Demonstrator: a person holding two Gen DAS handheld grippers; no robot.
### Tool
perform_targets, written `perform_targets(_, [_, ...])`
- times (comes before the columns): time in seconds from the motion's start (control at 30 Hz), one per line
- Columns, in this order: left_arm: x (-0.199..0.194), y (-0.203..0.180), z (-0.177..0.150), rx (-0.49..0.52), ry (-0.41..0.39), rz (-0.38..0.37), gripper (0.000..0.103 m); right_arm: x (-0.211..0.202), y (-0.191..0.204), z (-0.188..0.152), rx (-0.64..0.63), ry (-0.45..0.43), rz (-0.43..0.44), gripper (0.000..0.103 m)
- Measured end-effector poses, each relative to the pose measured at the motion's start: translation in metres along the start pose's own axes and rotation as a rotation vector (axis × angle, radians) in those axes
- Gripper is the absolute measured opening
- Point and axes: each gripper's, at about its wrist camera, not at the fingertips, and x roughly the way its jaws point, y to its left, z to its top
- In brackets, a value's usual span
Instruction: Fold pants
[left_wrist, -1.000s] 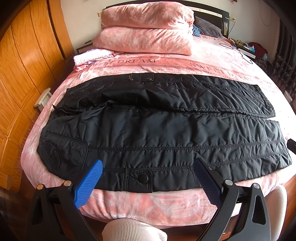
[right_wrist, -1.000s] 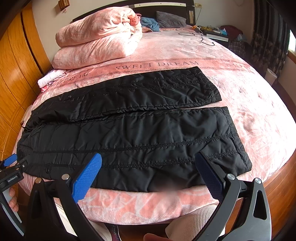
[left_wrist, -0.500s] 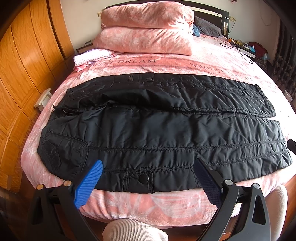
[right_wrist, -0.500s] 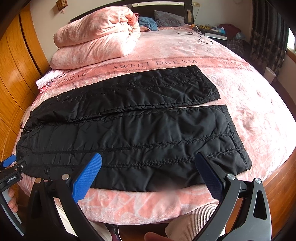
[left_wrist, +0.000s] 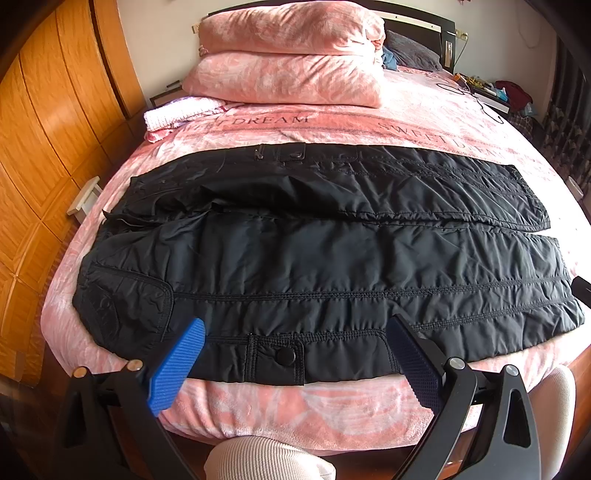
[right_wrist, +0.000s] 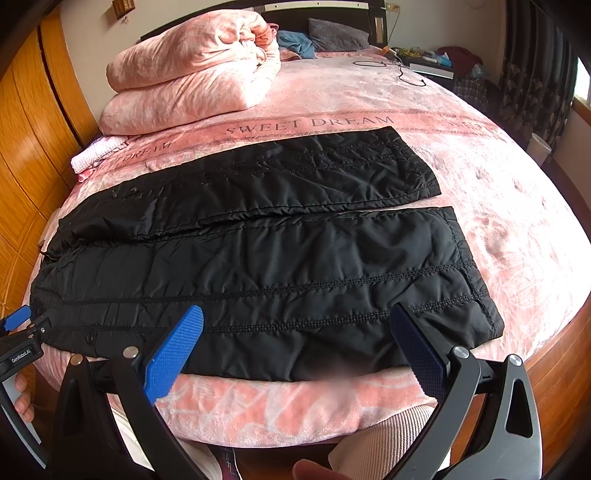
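**Pants spread flat, before the first fold**

Nearest, the left gripper (left_wrist: 295, 363) and right gripper (right_wrist: 297, 360) hover with fingers spread wide, grasping nothing, at the near edge of the black pants (left_wrist: 332, 266). The pants lie flat across the pink bed (left_wrist: 424, 110), legs side by side. Judged next: pinch the near leg's edge and carry it over the far leg.

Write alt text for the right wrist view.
Black pants lie flat across a pink bed, waist to the left, both legs side by side toward the right. The open right tongs hover at the pants' near edge, holding nothing. Folded pink bedding sits at the head of the bed.
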Motion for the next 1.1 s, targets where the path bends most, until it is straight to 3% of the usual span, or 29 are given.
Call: perform_targets(1.1, [0.0059,-0.0017,0.0003,0.009,0.006,0.001,0.099,0.0093,-0.0021,0.0009,0.005,0.028,0.005,0.101])
